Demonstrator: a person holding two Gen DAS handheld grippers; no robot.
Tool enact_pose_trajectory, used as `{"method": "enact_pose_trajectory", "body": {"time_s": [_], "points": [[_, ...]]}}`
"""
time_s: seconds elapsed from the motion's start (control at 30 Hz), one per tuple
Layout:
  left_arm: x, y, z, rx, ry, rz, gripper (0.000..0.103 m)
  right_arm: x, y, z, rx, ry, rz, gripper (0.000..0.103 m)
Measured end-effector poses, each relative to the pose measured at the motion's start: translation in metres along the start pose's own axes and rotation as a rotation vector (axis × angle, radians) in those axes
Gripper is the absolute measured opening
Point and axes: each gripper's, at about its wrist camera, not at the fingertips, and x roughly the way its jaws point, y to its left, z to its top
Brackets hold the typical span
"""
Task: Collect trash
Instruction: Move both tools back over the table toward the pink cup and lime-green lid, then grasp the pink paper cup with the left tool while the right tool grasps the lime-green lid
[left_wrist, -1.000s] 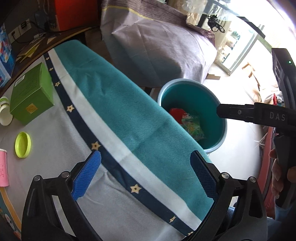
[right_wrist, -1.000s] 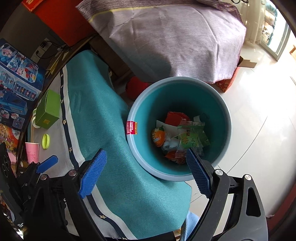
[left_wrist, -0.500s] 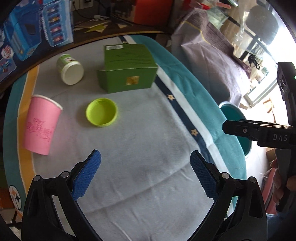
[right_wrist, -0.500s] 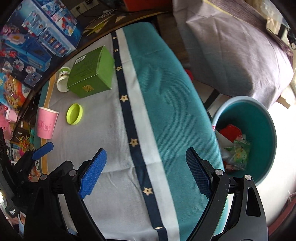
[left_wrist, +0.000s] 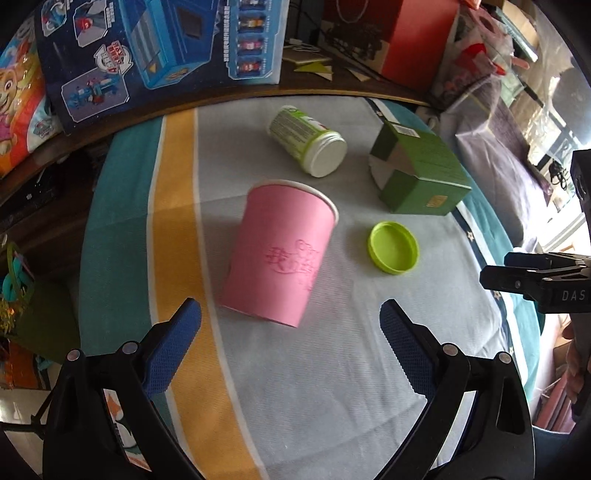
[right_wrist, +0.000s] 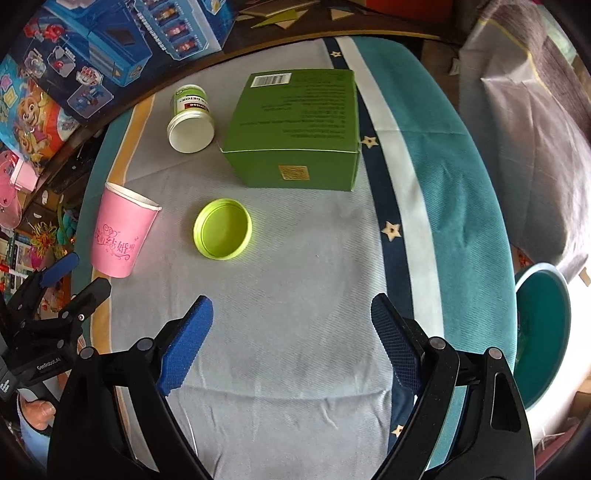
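From the left wrist view, the left tongs (left_wrist: 290, 332) stood wide apart and empty, their blue pads (left_wrist: 173, 347) just short of the cup (left_wrist: 282, 254), touching nothing. The cup lay on the worktop (left_wrist: 332, 387) at 12 o'clock from the tongs, its base toward them and its rim pointing away. The risk, as I judged it, was that thin paper would crush under a hard squeeze, or that the cup would roll aside if one pad met it first.

The right tongs (right_wrist: 291, 339) were likewise wide open and empty, hovering above bare cloth. The lid (right_wrist: 222, 229) lay flat at their 11 o'clock; being so low, it could slide or slip out of a pinch.

Farther off, the box (right_wrist: 295, 129) sat at 12 o'clock in the right wrist view, looking about as wide as the tongs' opening, so a grip might not span it. The jar (right_wrist: 191, 120) lay on its side at 11 o'clock, just beside the box, and might roll. The bin (right_wrist: 543, 332) stood off the worktop's edge at 3 o'clock.
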Motion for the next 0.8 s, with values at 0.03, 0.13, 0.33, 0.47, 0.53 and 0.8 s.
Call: {"method": "enact_pose_trajectory", "body": {"time_s": [0.03, 0.13, 0.33, 0.47, 0.53, 0.8], "points": [[0.006, 0.004, 0.003, -0.003, 0.006, 0.001, 0.097, 0.003, 0.003, 0.003, -0.001, 0.000, -0.001, 0.084], [0.024, 0.011, 0.014, -0.007, 0.024, -0.005, 0.097, 0.015, 0.009, 0.009, -0.004, 0.015, -0.011, 0.084], [0.052, 0.017, 0.025, -0.017, 0.044, -0.057, 0.097, 0.036, 0.020, 0.016, -0.029, 0.036, -0.040, 0.084], [0.059, 0.023, 0.025, -0.052, 0.041, -0.107, 0.060, 0.047, 0.030, 0.020, -0.053, 0.032, -0.050, 0.084], [0.057, 0.025, 0.023, -0.048, 0.024, -0.093, 0.059, 0.051, 0.037, 0.022, -0.078, 0.023, -0.059, 0.084], [0.051, 0.037, 0.015, -0.065, 0.033, -0.099, 0.060, 0.074, 0.069, 0.034, -0.182, -0.011, -0.077, 0.080]]}}
